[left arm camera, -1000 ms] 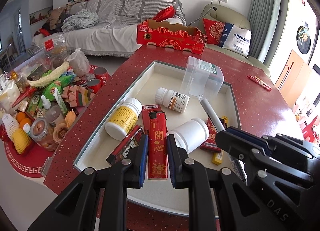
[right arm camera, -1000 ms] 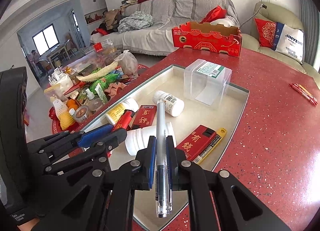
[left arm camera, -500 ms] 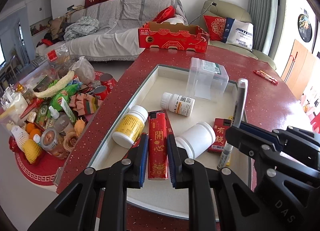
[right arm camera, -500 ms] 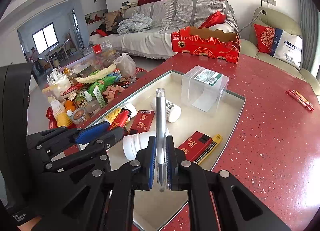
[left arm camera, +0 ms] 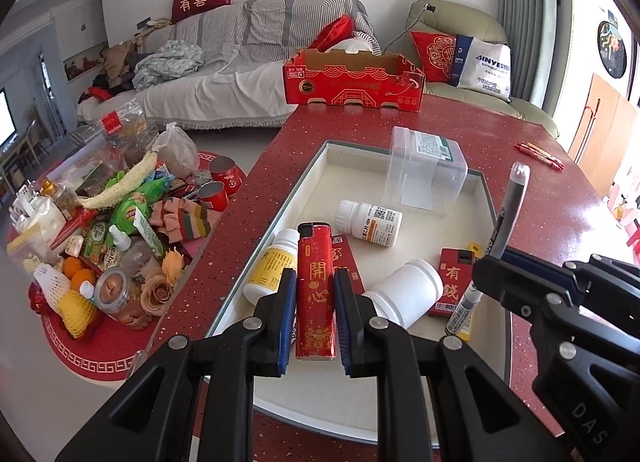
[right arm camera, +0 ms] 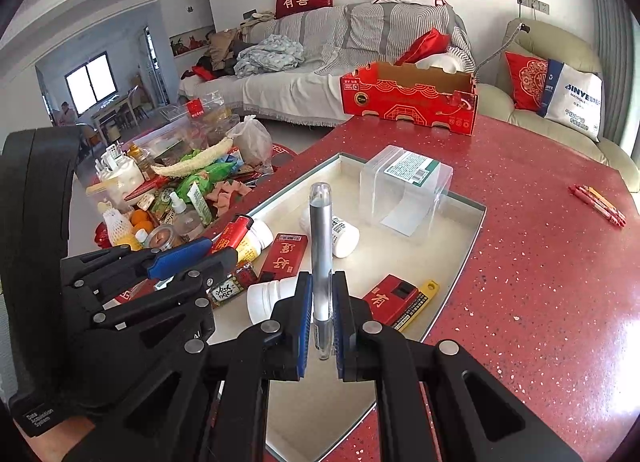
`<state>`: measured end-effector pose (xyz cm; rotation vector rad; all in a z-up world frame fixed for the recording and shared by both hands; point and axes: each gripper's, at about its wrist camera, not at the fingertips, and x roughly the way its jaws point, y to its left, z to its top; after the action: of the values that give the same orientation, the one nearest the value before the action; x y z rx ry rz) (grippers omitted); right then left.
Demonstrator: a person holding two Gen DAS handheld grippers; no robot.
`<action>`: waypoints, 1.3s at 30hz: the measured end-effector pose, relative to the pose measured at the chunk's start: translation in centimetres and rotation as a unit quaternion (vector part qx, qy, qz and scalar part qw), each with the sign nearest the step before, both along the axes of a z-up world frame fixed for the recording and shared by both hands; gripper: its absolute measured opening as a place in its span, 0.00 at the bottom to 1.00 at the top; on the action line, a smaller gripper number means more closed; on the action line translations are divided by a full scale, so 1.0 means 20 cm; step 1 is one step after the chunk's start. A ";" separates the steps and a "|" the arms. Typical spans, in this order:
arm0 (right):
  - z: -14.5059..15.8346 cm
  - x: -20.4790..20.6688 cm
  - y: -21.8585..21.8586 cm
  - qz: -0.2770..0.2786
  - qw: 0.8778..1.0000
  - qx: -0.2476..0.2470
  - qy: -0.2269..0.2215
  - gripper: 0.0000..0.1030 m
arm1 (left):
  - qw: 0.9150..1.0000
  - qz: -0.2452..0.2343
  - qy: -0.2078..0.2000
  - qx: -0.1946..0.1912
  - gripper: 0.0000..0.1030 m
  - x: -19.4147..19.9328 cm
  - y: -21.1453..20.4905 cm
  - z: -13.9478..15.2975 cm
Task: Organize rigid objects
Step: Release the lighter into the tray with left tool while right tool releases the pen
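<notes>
Nearest, the left tongs [left arm camera: 314, 316] are clenched on a red lighter [left arm camera: 315, 294], and the right tongs [right arm camera: 321, 316] grasp a grey pen [right arm camera: 321, 250] — both items held clear above the recessed tray [left arm camera: 320, 159] in the red table [left arm camera: 532, 189]. The step in hand looks like the carry after pickup. Beyond them, bottles and red packs lie loose in the tray, then the clear plastic box [left arm camera: 424, 169], and farthest the red carton [left arm camera: 352, 77]. Next, I judge, each piece needs bringing over a container and releasing — which one is not evident.
</notes>
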<state>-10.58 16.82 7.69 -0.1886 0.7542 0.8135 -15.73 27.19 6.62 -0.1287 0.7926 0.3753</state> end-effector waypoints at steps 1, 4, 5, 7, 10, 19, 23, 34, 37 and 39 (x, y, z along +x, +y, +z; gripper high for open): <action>0.00 0.00 0.00 0.000 1.000 0.001 0.000 0.10 | 1.000 -0.001 0.000 -0.001 0.19 0.00 0.00 0.00; 0.00 0.00 0.00 0.000 1.000 -0.001 0.000 0.10 | 1.000 -0.005 0.002 -0.002 0.19 0.00 -0.01 -0.01; 0.00 0.00 0.00 -0.001 1.000 0.000 0.000 0.10 | 1.000 -0.006 0.002 -0.002 0.19 0.00 -0.02 -0.01; 0.01 0.00 -0.01 -0.002 1.000 0.001 0.000 0.10 | 1.000 -0.009 0.002 -0.002 0.19 0.01 -0.03 -0.01; 0.02 0.00 -0.02 -0.003 1.000 0.003 -0.004 0.10 | 1.000 -0.009 -0.001 -0.002 0.19 0.01 -0.03 0.00; 0.07 -0.02 -0.03 -0.006 1.000 0.014 -0.013 0.10 | 1.000 -0.009 -0.001 -0.005 0.19 0.01 -0.02 0.01; 0.08 -0.02 -0.03 -0.007 1.000 0.016 -0.016 0.10 | 1.000 -0.011 -0.001 -0.008 0.19 0.01 -0.03 0.01; 0.09 -0.01 -0.04 -0.011 1.000 0.023 -0.018 0.10 | 1.000 -0.009 -0.004 0.000 0.19 0.01 -0.05 0.02; 0.10 -0.01 -0.04 -0.011 1.000 0.024 -0.018 0.10 | 1.000 -0.011 -0.006 0.002 0.19 0.01 -0.06 0.03; 0.10 -0.01 -0.05 -0.011 0.999 0.025 -0.018 0.10 | 1.000 -0.011 -0.007 0.003 0.19 0.01 -0.05 0.03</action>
<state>-10.85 15.79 9.67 -0.1503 0.7013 0.8057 -15.48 26.11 7.26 -0.1160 0.7784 0.3553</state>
